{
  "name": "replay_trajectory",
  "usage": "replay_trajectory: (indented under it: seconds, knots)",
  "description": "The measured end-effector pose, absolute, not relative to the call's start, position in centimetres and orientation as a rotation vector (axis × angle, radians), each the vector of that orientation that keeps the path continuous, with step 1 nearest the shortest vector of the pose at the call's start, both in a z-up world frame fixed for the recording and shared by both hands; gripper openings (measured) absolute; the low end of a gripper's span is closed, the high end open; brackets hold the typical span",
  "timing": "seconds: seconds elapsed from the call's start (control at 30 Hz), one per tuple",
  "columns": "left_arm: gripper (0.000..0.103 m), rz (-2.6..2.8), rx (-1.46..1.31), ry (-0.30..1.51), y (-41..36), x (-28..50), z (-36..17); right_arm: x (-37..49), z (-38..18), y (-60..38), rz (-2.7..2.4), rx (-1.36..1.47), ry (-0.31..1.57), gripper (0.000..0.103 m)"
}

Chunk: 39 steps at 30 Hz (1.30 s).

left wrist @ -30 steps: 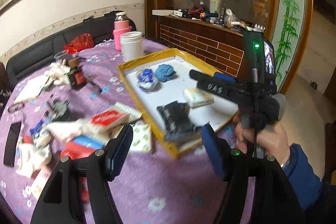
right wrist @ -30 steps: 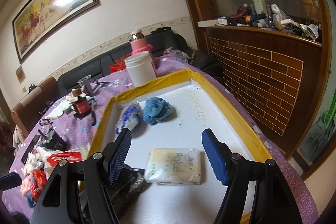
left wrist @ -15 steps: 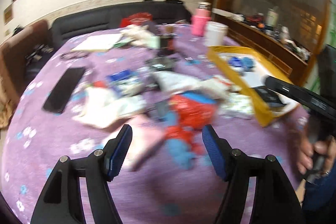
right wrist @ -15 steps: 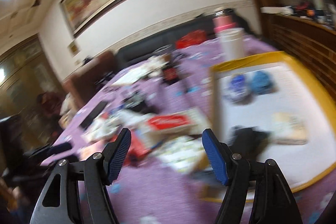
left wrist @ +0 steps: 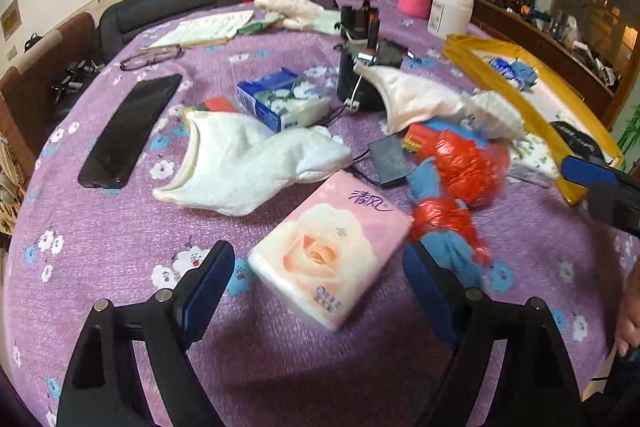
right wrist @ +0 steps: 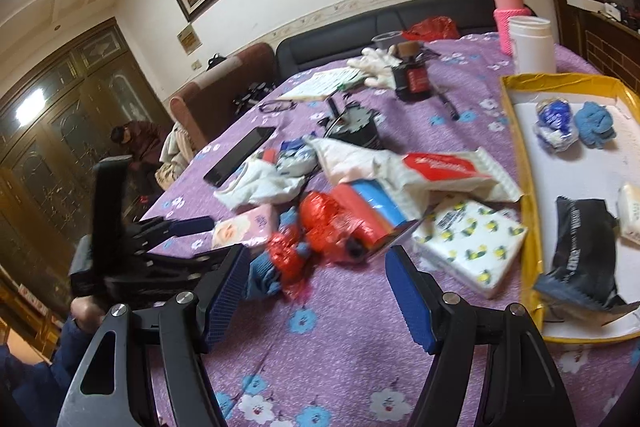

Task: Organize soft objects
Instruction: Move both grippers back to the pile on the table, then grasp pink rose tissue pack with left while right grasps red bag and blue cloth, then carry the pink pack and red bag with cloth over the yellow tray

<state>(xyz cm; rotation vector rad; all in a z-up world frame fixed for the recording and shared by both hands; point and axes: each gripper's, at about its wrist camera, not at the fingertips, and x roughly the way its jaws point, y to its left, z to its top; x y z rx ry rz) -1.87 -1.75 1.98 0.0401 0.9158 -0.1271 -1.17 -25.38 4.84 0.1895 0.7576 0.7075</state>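
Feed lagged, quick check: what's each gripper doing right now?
Left gripper: open, empty, above the pink tissue pack.
Right gripper: open, empty.

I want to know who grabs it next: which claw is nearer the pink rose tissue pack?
Left. The left claw is open right in front of the pink rose tissue pack, nearly straddling it. The right claw is open farther off, facing the red plastic bag.
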Motion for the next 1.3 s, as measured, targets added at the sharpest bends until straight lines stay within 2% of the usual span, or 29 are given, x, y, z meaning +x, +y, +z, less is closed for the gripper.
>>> replay_trajectory:
  seconds: [0.13, 0.2, 0.27, 0.47, 0.63, 0.67, 0.73, 0.83, 1.0, 1.07, 1.3]
  knots:
    - [0.085, -0.089, 0.050, 0.941, -1.8, -0.9, 1.3, -1.2, 4.8, -24.3, 0.731, 0.178, 0.783, 0.075]
    - [0.070, -0.086, 0.050, 0.946, -1.9, -0.9, 1.2, -1.1, 4.8, -23.6, 0.750, 0.178, 0.804, 0.075]
    - [0.067, -0.096, 0.028, 0.934, -1.5, -1.1, 1.4, -1.1, 4.7, -22.8, 0.761, 0.175, 0.824, 0.075]
    - [0.064, -0.128, -0.085, 0.835, 0.3, -2.3, 2.9, 0.1, 3.9, -19.3, 0.741, 0.145, 0.921, 0.075]
    - [0.061, -0.149, -0.122, 0.867, 0.8, -1.8, 2.5, 1.6, 2.2, -16.8, 0.680, 0.103, 1.001, 0.075]
    - [0.061, -0.151, -0.120, 0.868, 0.8, -1.7, 2.5, 1.9, 1.9, -16.5, 0.669, 0.101, 1.011, 0.073]
    - [0.061, -0.155, -0.111, 0.878, 0.5, -1.5, 2.3, 2.3, 1.1, -15.6, 0.628, 0.059, 1.034, 0.046]
    - [0.062, -0.157, -0.097, 0.903, 0.2, -1.2, 1.9, 1.9, 1.3, -15.0, 0.617, -0.010, 1.007, 0.038]
    - [0.061, -0.152, -0.086, 0.930, 0.0, -0.8, 1.4, 1.0, 3.1, -16.1, 0.654, -0.058, 0.948, 0.038]
    - [0.053, -0.155, -0.087, 0.927, -0.1, -0.9, 1.4, 0.8, 4.6, -17.2, 0.686, -0.034, 0.904, 0.038]
    - [0.050, -0.165, -0.083, 0.846, -0.2, -2.0, 2.5, 2.9, 8.6, -18.4, 0.694, -0.013, 0.787, 0.038]
